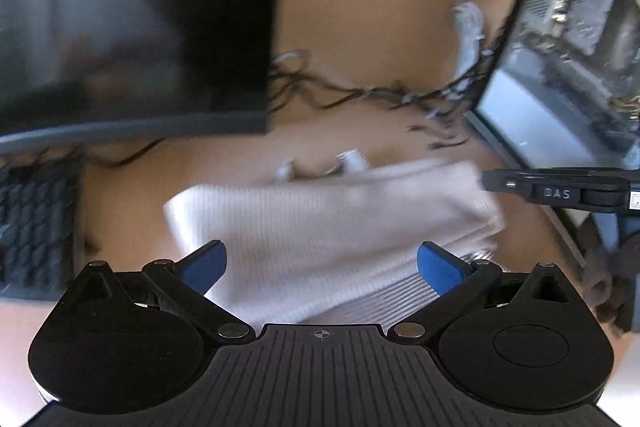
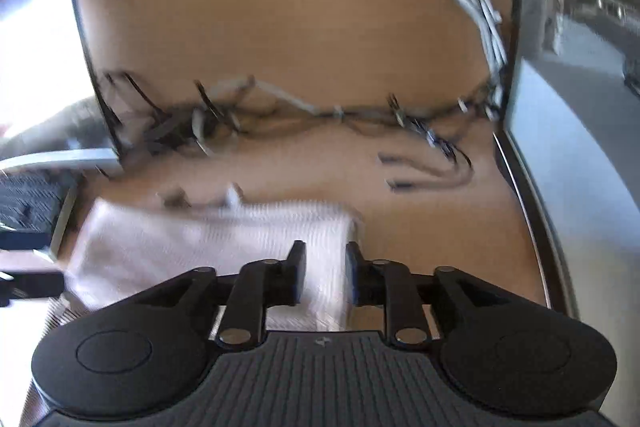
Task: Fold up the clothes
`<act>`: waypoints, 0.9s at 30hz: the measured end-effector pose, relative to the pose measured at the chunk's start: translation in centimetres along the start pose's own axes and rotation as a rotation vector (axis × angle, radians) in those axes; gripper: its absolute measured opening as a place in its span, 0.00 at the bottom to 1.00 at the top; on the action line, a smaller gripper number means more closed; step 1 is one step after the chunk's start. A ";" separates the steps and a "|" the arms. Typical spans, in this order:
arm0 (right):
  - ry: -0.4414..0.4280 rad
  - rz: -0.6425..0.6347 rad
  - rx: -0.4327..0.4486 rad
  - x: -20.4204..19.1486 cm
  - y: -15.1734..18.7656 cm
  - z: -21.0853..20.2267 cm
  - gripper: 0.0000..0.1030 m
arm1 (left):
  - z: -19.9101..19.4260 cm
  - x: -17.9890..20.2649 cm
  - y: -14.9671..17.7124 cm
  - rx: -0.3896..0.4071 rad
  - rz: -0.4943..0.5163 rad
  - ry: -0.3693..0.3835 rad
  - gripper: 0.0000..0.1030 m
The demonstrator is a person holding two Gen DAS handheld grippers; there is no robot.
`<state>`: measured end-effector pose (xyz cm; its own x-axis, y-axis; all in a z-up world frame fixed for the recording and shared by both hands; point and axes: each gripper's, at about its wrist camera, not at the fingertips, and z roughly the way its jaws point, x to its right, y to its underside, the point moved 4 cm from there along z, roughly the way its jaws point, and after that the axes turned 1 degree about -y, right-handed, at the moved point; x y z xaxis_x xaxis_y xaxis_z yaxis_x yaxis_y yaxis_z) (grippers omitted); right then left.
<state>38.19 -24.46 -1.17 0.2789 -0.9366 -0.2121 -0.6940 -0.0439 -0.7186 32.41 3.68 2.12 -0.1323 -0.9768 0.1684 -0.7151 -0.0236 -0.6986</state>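
A folded white ribbed cloth [image 1: 320, 219] lies on the brown desk [image 1: 360, 7], blurred by motion. My left gripper [image 1: 322, 265] hovers over its near edge, blue pads [image 1: 204, 267] spread wide with nothing gripped. The right gripper [image 1: 492, 183] comes in from the right edge, side on, its tip at the cloth's far right corner. In the right wrist view the cloth [image 2: 200, 247] fills the lower left. My right gripper [image 2: 325, 267] stands over its right end, fingers a narrow gap apart. Cloth shows through the gap, lying flat, and the pads do not pinch it.
A dark monitor [image 1: 132, 27] and black keyboard [image 1: 36, 223] stand on the left. A computer case with a glass side [image 1: 580, 47] stands on the right. Black and white cables [image 2: 320, 115] trail across the desk behind the cloth.
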 end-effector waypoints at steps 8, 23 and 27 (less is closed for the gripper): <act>-0.063 0.056 -0.111 -1.9 2.0 4.9 0.45 | 6.3 -2.7 1.0 -0.135 -0.107 0.022 1.00; -0.175 0.084 -0.120 -2.8 1.9 5.3 0.91 | 7.3 -3.5 -1.8 -0.072 -0.080 0.023 1.00; -0.209 0.106 -0.123 -2.9 1.8 5.5 1.00 | 8.6 -4.3 -1.0 -0.105 -0.107 0.020 1.00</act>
<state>39.77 -19.93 -5.52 0.3230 -0.8465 -0.4233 -0.7986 -0.0038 -0.6019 39.62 6.04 -3.88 -0.0647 -0.9654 0.2528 -0.7935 -0.1038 -0.5996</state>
